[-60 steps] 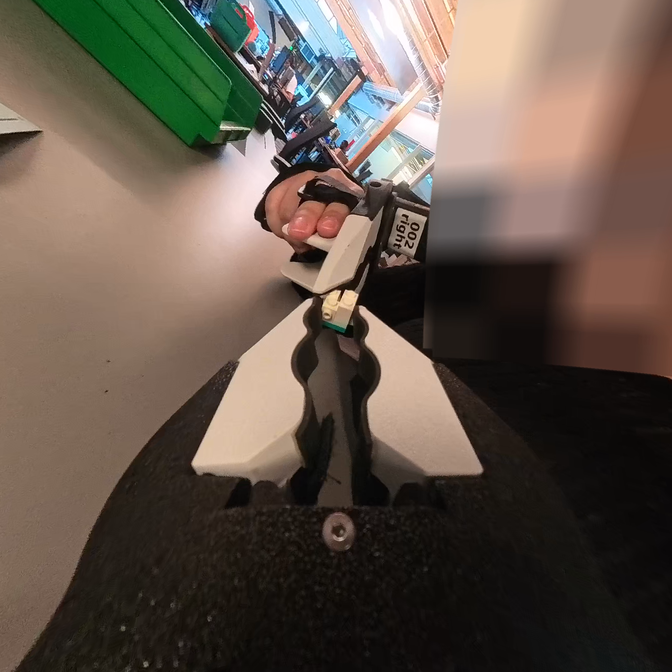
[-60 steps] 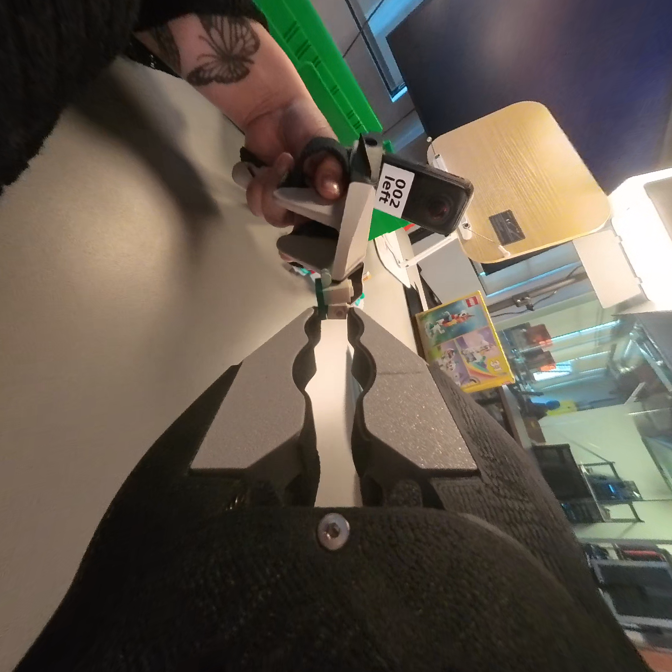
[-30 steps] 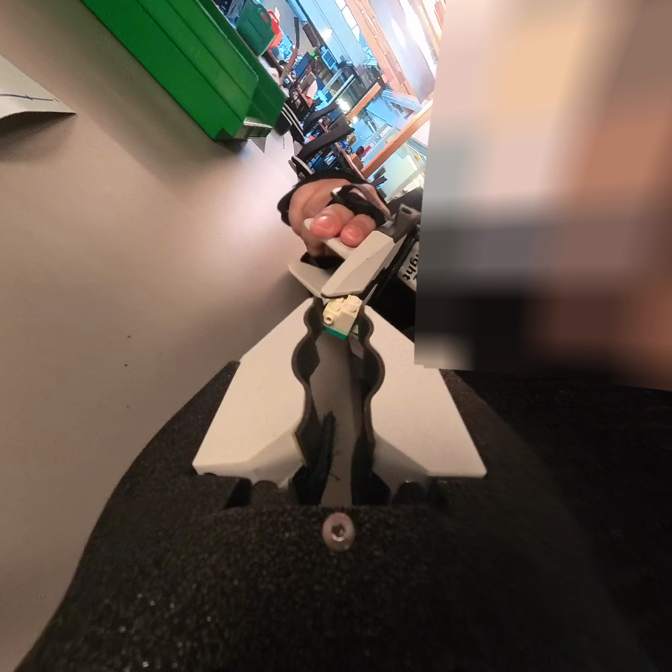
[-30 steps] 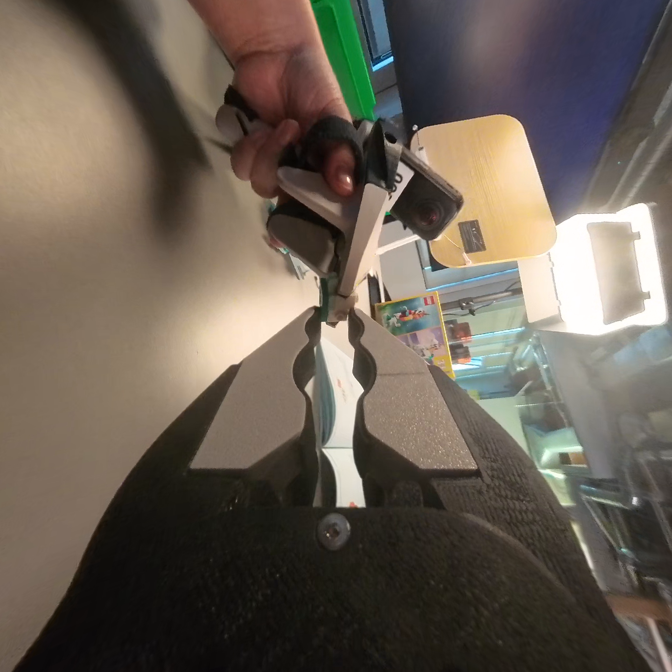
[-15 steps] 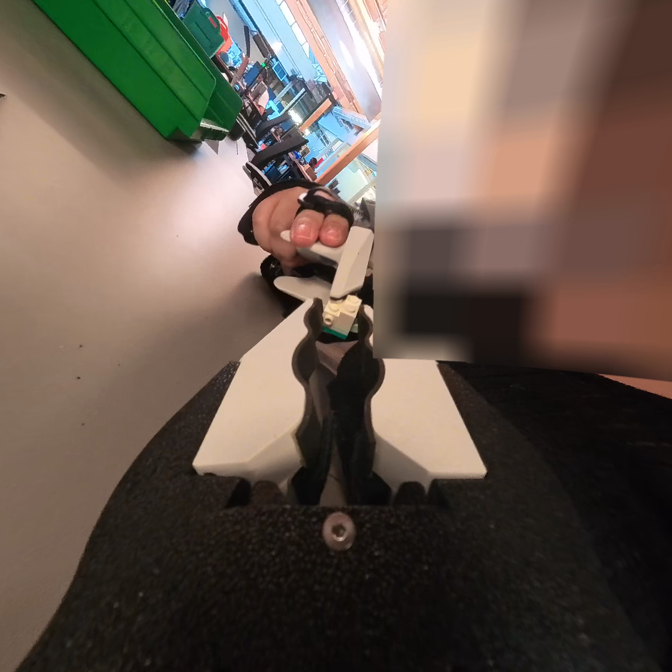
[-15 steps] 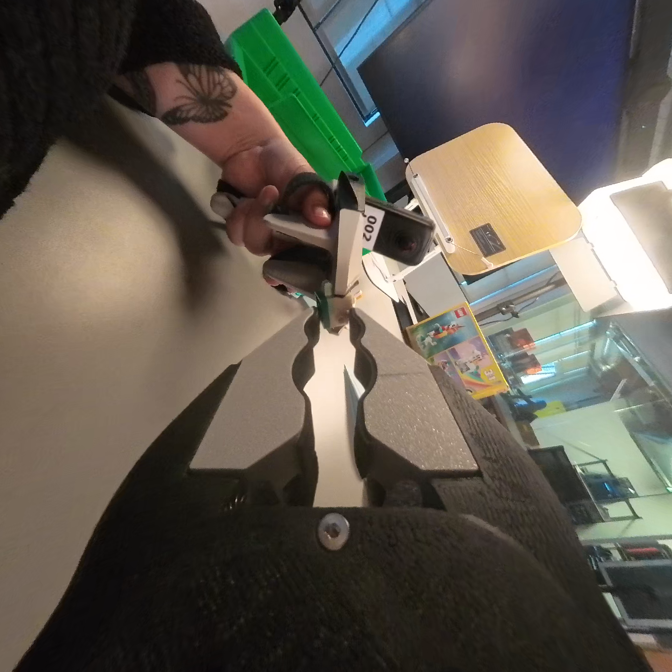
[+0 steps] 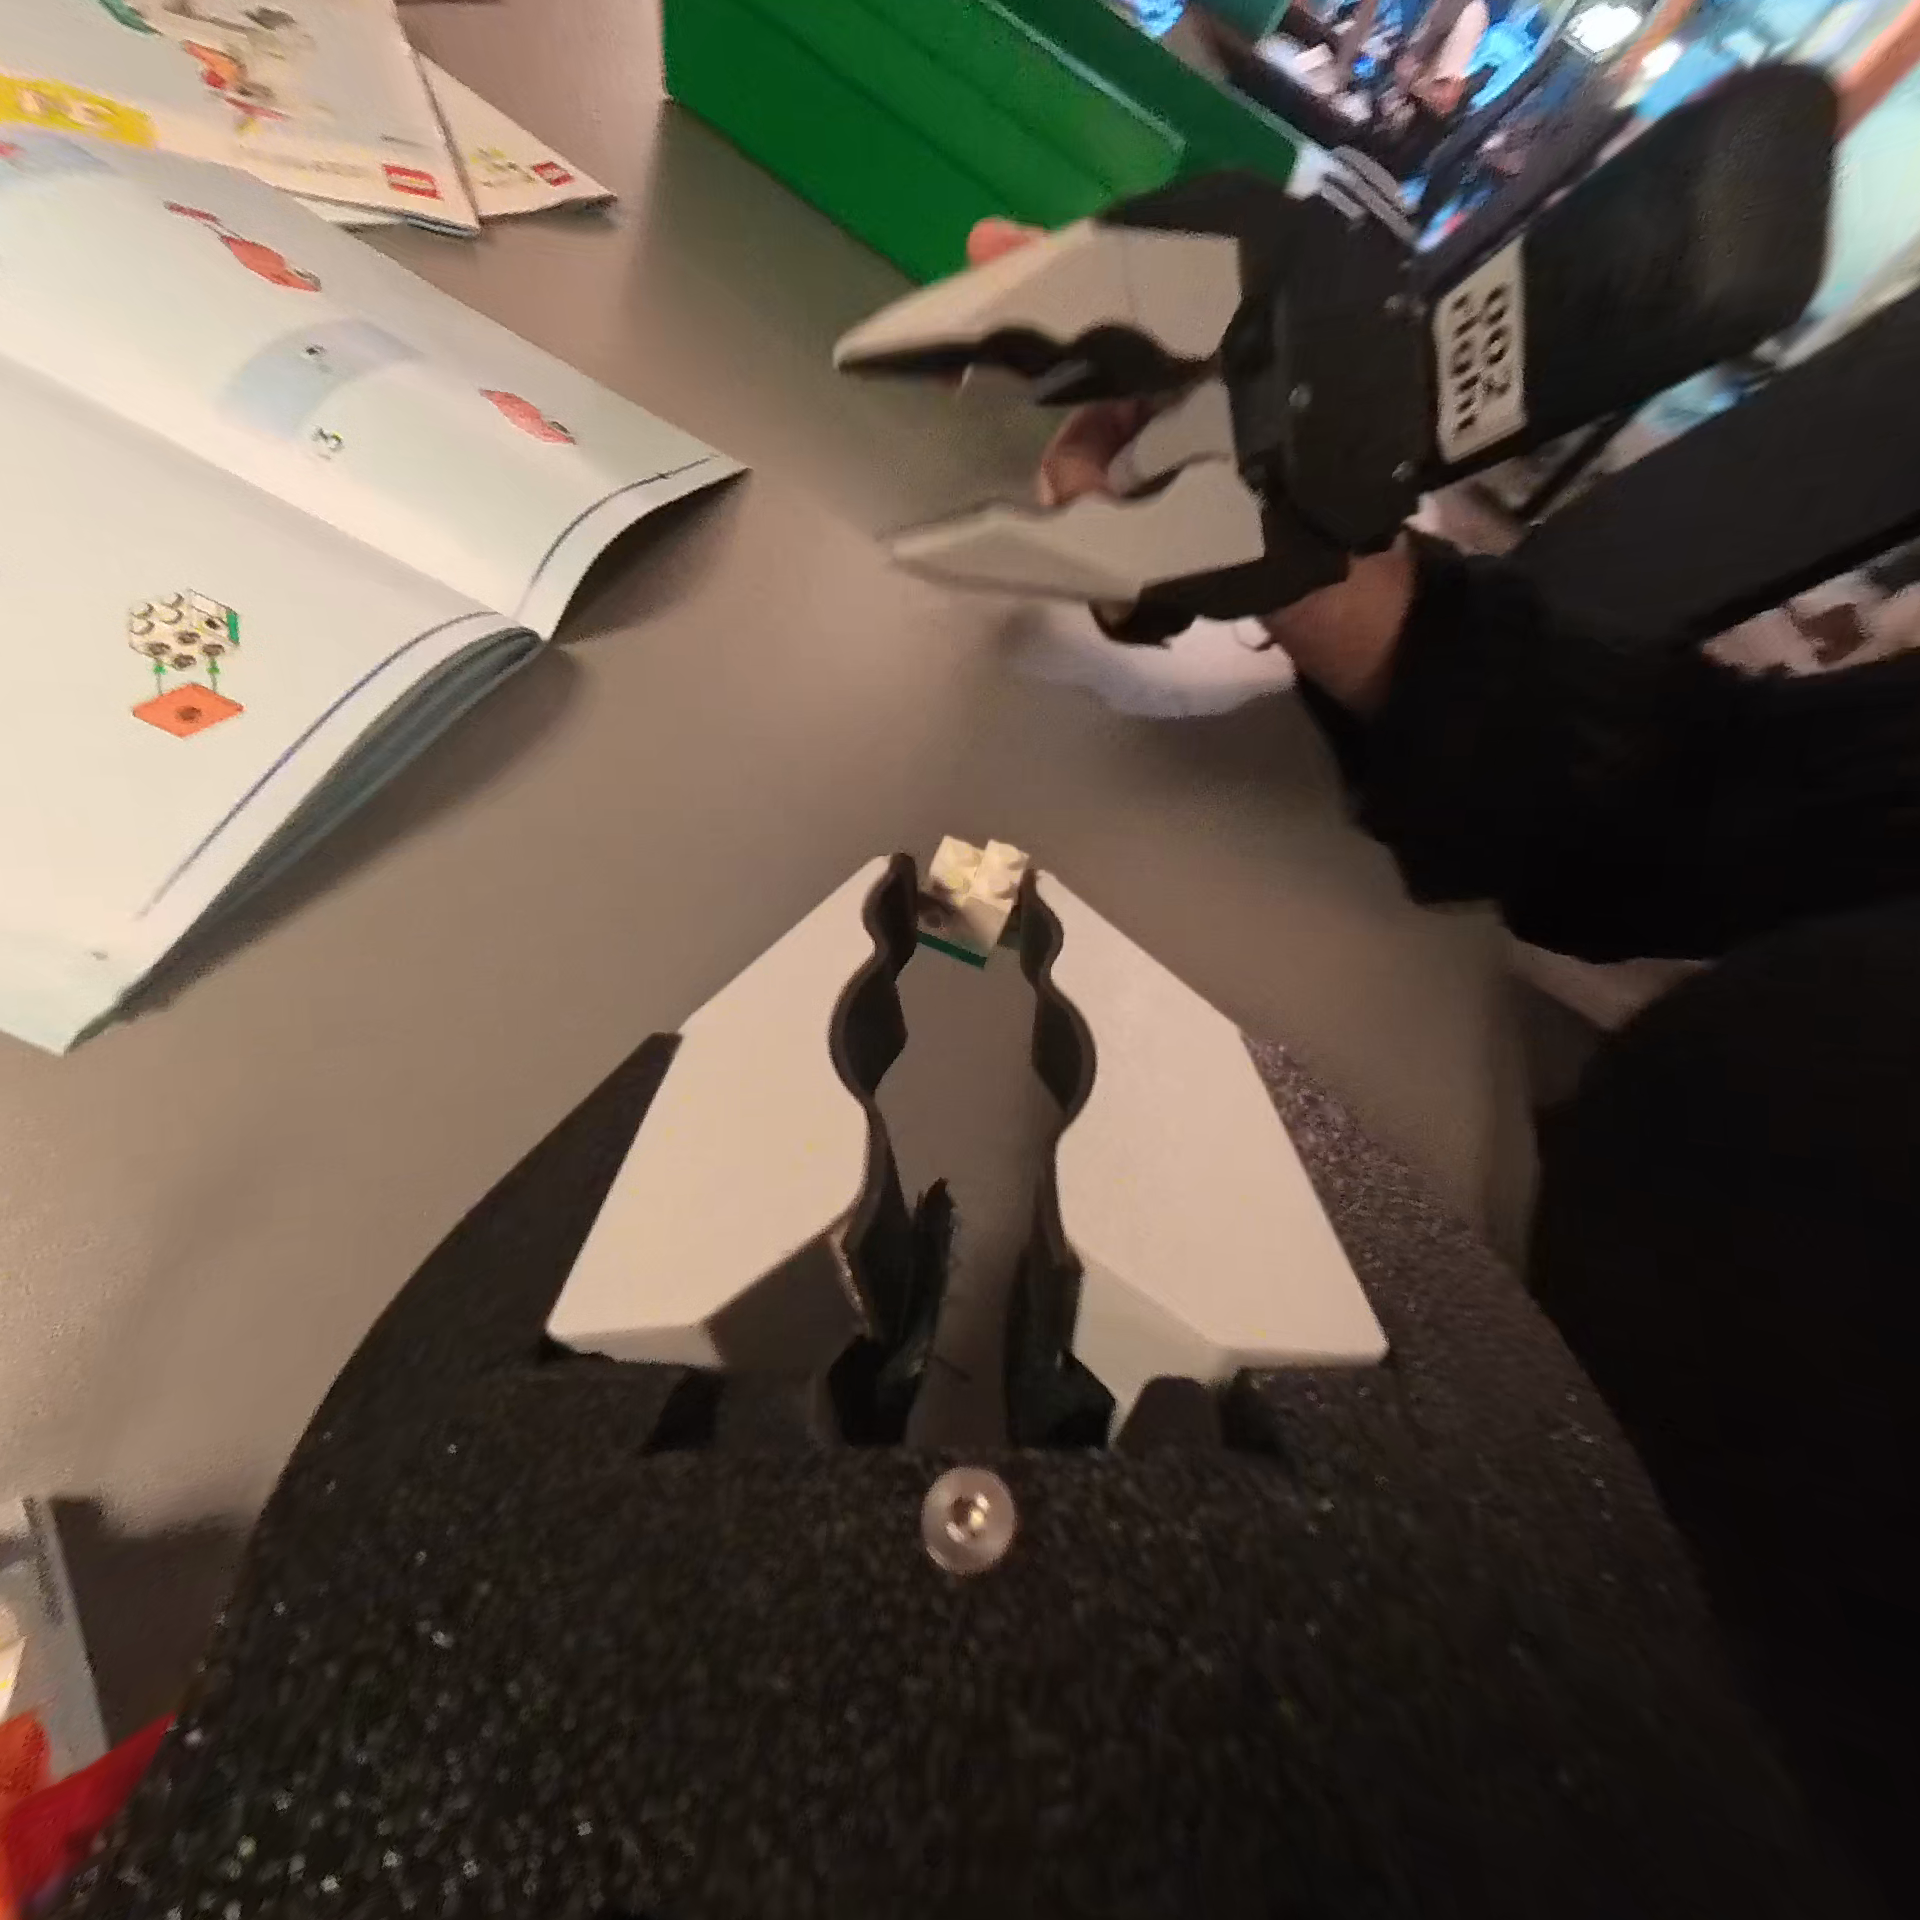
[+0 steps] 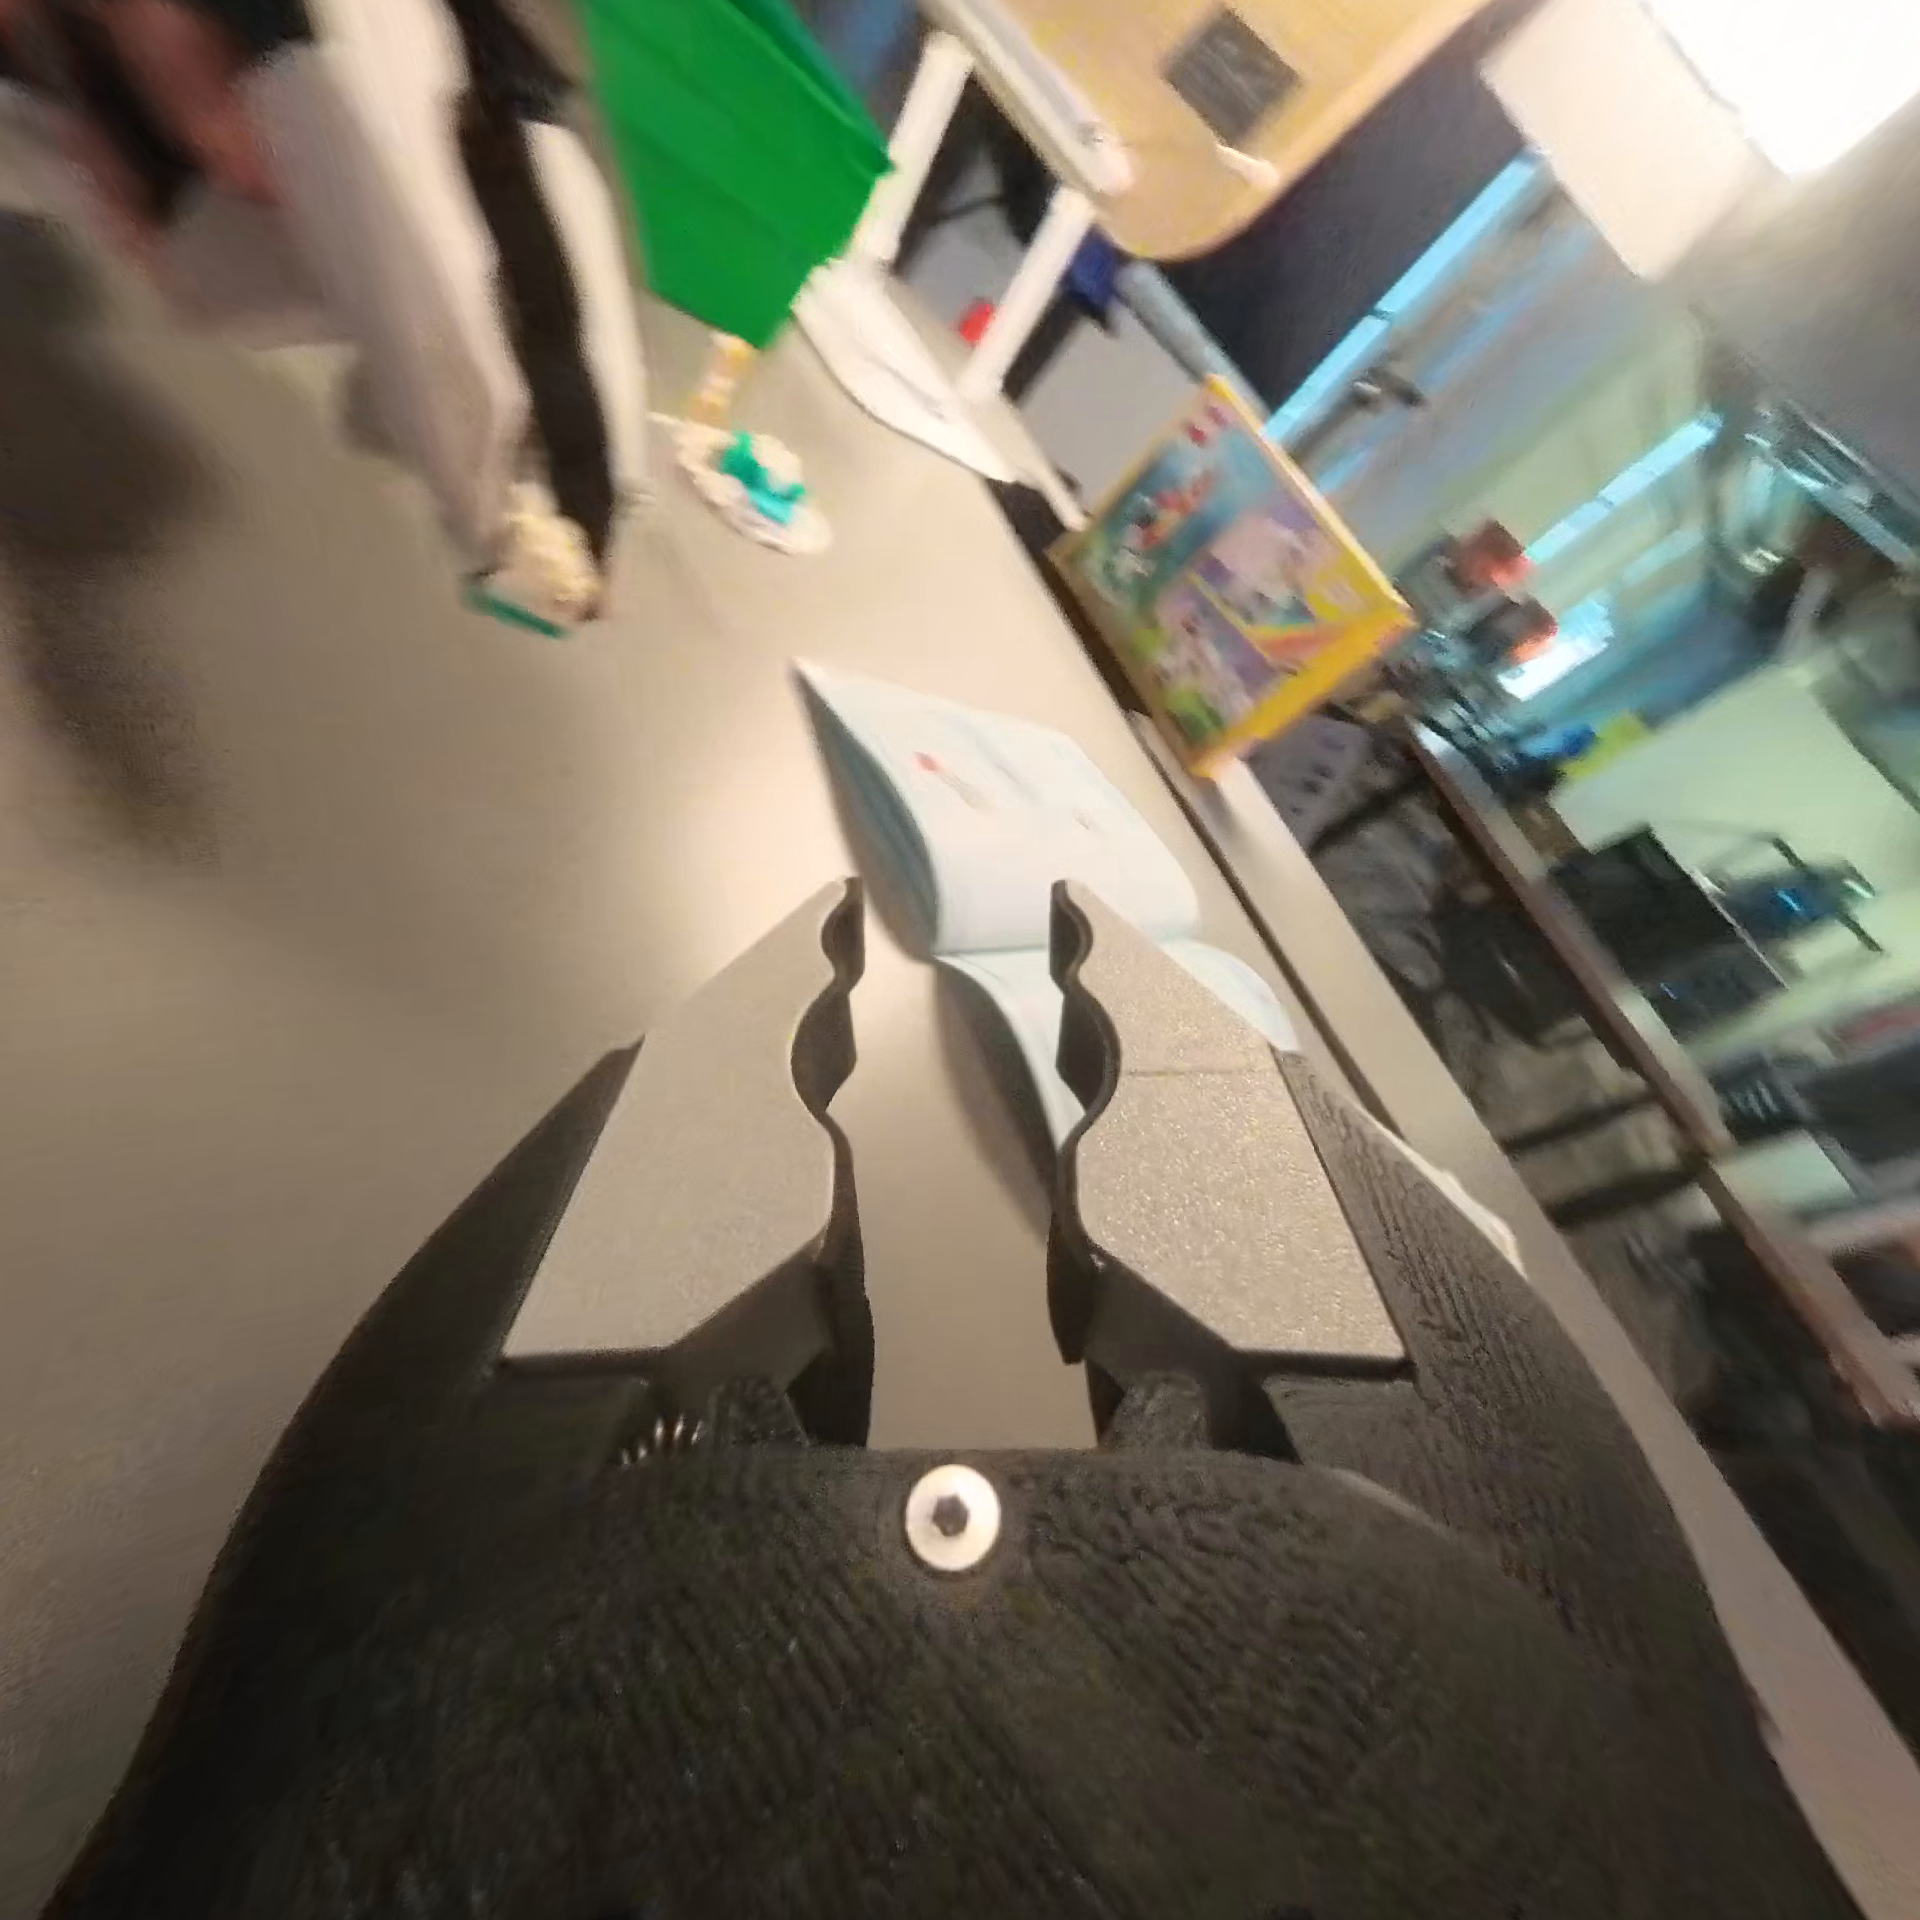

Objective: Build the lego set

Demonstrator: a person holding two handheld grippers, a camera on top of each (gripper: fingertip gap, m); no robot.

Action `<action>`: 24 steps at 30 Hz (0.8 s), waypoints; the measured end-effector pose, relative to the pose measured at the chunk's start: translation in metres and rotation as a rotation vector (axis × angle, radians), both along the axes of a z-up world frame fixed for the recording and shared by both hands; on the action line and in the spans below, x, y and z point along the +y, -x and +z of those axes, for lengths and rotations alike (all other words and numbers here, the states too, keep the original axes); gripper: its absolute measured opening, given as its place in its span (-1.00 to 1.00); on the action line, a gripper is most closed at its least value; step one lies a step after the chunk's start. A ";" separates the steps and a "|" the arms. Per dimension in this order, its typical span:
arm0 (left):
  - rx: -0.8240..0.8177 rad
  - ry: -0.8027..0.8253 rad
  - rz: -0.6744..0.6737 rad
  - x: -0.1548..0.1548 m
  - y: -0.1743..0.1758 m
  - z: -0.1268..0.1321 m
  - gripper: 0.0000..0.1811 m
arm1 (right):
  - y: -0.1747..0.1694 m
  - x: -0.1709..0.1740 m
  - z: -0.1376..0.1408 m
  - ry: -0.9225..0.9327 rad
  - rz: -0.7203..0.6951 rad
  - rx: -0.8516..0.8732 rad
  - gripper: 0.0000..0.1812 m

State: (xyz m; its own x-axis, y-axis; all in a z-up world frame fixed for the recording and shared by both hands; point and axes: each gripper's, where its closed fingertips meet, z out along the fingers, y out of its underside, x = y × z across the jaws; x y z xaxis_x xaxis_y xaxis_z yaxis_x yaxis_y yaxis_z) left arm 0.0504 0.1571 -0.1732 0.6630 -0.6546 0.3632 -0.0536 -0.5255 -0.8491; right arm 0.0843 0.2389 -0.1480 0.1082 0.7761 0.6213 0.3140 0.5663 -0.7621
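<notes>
My left gripper (image 7: 964,873) is shut on a small white lego assembly with a green plate under it (image 7: 971,909), held above the grey table. The right wrist view shows that gripper (image 8: 520,520), blurred, at the upper left with the assembly (image 8: 530,587) at its tips. My right gripper (image 8: 956,899) is open and empty. In the left wrist view it (image 7: 871,452) is at the upper right, apart from the assembly, with its jaws spread.
An open instruction booklet (image 7: 260,468) (image 8: 997,821) lies on the table (image 7: 727,727). More booklets (image 7: 364,125) and a green bin (image 7: 935,125) (image 8: 727,145) are behind. A pile of teal and white pieces (image 8: 758,478) and a lego box (image 8: 1236,582) sit near the far edge. The tips of one gripper are about 9 cm away from the tips of the other.
The right gripper was closed tip to tip with the left on the white assembly. It has let go, opened and drawn away. The left gripper keeps the assembly and now points down at the table.
</notes>
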 end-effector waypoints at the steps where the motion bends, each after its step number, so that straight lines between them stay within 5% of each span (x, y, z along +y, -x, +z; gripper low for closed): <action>1: 0.034 -0.011 0.023 0.005 -0.004 -0.003 -0.81 | -0.004 0.013 0.006 0.000 -0.062 0.045 -0.66; 9: 0.234 -0.021 -0.037 0.011 -0.033 -0.033 -0.81 | -0.022 0.034 0.039 0.104 -0.124 0.348 -0.82; 24: 0.312 0.036 -0.024 0.005 -0.025 -0.044 -0.72 | -0.036 0.049 0.054 0.152 -0.192 0.501 -0.82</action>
State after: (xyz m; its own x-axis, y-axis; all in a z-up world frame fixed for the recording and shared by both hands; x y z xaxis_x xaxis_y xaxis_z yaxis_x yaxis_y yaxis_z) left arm 0.0754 0.1624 -0.2170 0.7304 -0.6621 0.1677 -0.3215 -0.5500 -0.7708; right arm 0.1204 0.2876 -0.0941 0.5094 0.7905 0.3400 -0.0212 0.4065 -0.9134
